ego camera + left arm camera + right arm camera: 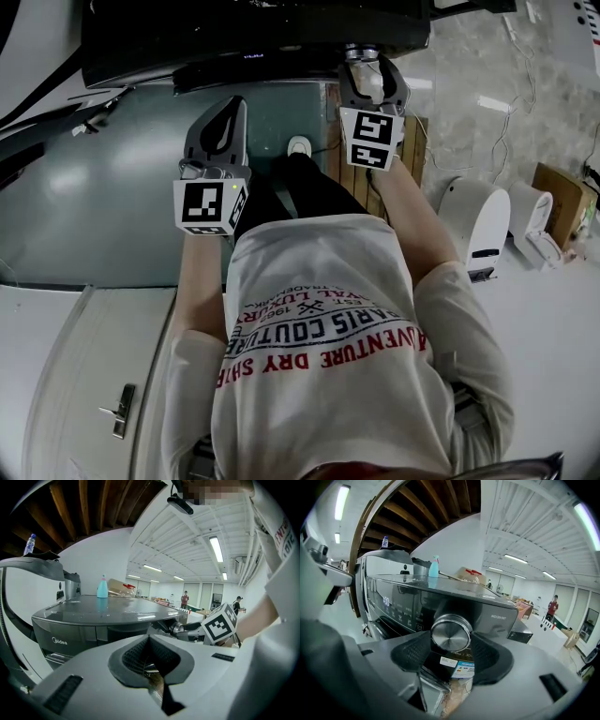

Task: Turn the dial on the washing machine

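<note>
The right gripper [451, 640] is spread around the dial [450, 631] on the washing machine [393, 599] — the left gripper [149, 638] is pressed together.

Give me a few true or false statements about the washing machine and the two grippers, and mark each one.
1. The dial stands between the right gripper's open jaws. True.
2. The left gripper grips the dial. False: it is off to the side, with nothing between its jaws.
3. A blue bottle stands on top of the washing machine. True.
4. The dial is red. False: it is silver metal.
</note>
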Demonstrator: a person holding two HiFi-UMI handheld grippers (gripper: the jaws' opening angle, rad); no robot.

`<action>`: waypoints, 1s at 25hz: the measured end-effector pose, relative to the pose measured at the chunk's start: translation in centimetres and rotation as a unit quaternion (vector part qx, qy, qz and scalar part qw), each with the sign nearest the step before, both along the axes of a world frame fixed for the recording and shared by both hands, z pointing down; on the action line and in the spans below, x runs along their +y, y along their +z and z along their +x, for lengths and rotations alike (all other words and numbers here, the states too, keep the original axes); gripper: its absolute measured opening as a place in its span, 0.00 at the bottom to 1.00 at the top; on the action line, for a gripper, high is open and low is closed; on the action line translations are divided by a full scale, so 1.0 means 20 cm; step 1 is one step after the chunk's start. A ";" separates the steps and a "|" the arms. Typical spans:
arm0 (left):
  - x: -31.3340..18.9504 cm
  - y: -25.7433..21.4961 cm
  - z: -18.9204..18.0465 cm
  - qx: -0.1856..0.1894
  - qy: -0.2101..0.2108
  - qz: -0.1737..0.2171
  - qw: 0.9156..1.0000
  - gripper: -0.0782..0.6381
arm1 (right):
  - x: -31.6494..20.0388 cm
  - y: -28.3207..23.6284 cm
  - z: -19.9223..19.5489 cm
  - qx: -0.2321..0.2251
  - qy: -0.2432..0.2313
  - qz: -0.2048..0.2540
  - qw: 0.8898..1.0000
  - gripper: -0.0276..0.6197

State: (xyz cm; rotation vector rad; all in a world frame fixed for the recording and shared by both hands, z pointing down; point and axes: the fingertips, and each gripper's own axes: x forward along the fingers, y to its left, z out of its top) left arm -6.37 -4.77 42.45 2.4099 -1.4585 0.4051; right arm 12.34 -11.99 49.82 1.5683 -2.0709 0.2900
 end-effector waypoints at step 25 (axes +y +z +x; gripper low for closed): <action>0.04 -0.07 0.10 0.010 0.015 0.007 1.000 0.13 | 0.01 -0.03 0.03 -0.060 -0.018 0.029 0.998 0.53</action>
